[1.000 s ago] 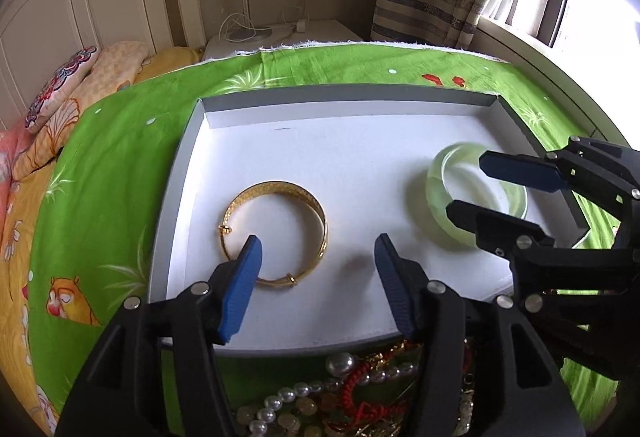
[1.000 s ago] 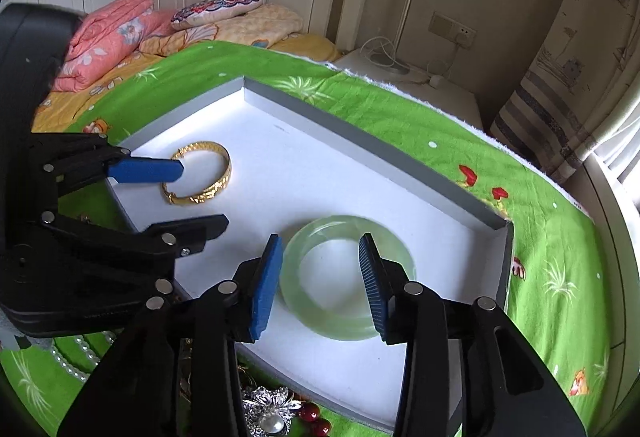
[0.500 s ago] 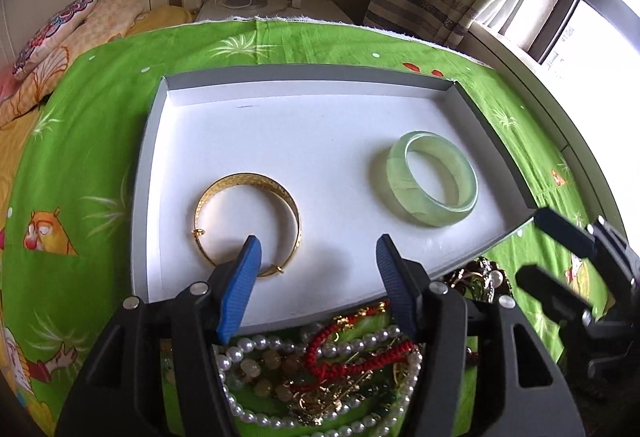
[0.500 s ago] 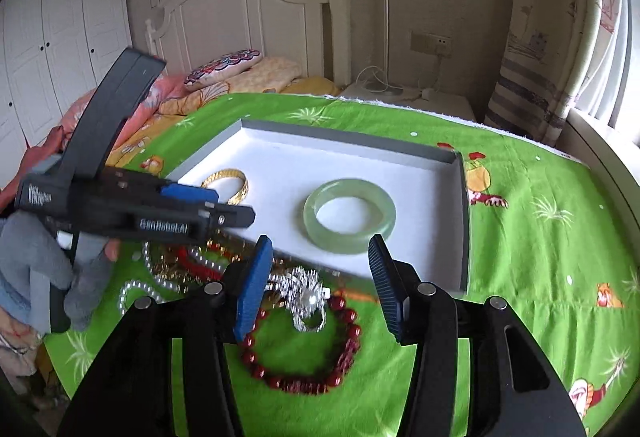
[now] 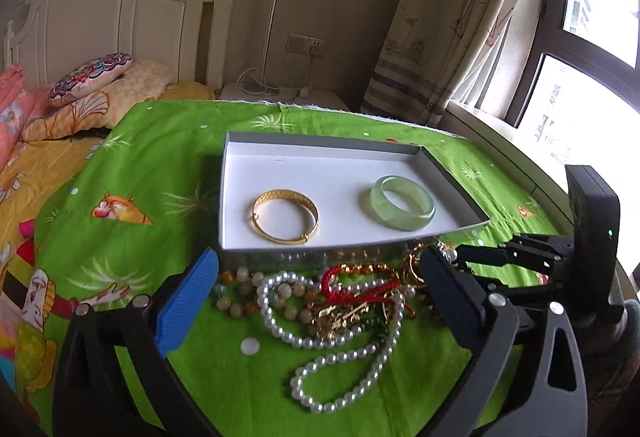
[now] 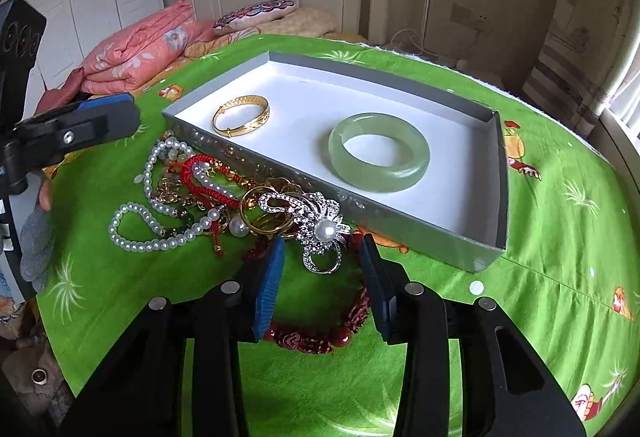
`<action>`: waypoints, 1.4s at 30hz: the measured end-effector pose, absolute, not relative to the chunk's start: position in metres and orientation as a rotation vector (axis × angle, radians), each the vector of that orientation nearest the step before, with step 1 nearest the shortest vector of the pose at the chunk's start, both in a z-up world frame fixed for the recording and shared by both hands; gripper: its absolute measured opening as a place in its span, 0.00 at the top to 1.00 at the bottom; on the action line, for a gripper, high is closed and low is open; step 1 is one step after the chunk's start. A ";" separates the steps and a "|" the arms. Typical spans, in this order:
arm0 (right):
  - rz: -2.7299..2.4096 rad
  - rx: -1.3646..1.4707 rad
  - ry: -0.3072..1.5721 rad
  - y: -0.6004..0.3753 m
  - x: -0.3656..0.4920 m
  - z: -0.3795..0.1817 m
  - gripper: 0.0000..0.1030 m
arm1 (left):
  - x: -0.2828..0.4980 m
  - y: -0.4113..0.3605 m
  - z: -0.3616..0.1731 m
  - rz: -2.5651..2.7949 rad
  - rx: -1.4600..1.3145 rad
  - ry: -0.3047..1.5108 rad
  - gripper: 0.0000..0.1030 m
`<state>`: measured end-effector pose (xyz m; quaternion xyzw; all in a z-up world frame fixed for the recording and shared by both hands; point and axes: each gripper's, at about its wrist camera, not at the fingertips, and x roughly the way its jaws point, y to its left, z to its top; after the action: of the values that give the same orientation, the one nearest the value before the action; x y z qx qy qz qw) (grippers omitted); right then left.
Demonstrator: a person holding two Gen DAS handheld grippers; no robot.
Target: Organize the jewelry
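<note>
- Bed (image 5: 152, 173), covered by a green cartoon-print sheet (image 6: 560, 237).
- Shallow grey tray (image 6: 400, 221) lies mid-sheet.
- Tangled jewelry heap (image 5: 340, 301) lies on the sheet against the tray's near wall.
- Pillows (image 5: 100, 85) and folded pink quilt (image 6: 140, 49) at the headboard end.

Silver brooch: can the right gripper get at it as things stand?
Probably yes. The silver brooch lies on top at the near edge of the jewelry pile, just ahead of the right gripper, whose open, empty jaws bracket it. A dark red bead bracelet beneath could snag.
</note>
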<state>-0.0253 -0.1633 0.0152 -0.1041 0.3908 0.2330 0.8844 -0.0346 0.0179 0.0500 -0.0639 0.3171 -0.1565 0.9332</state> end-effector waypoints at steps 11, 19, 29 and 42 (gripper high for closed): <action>0.614 -0.201 0.821 -0.147 -0.018 0.014 0.61 | -0.036 0.043 0.020 -0.337 -0.281 0.741 0.03; 0.634 -0.194 0.825 -0.145 -0.015 0.016 0.60 | -0.035 0.044 0.019 -0.352 -0.292 0.746 0.03; 0.732 -0.297 0.783 -0.141 -0.015 0.021 0.72 | -0.033 0.043 0.018 -0.354 -0.296 0.754 0.03; 0.487 -0.195 0.540 -0.176 -0.086 0.062 0.80 | -0.040 0.027 0.025 -0.369 -0.206 0.735 0.03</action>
<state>-0.0858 -0.1756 0.0620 -0.0952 0.2636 0.2377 0.9300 -0.0397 0.0274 0.0246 -0.1002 0.3566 -0.1789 0.9115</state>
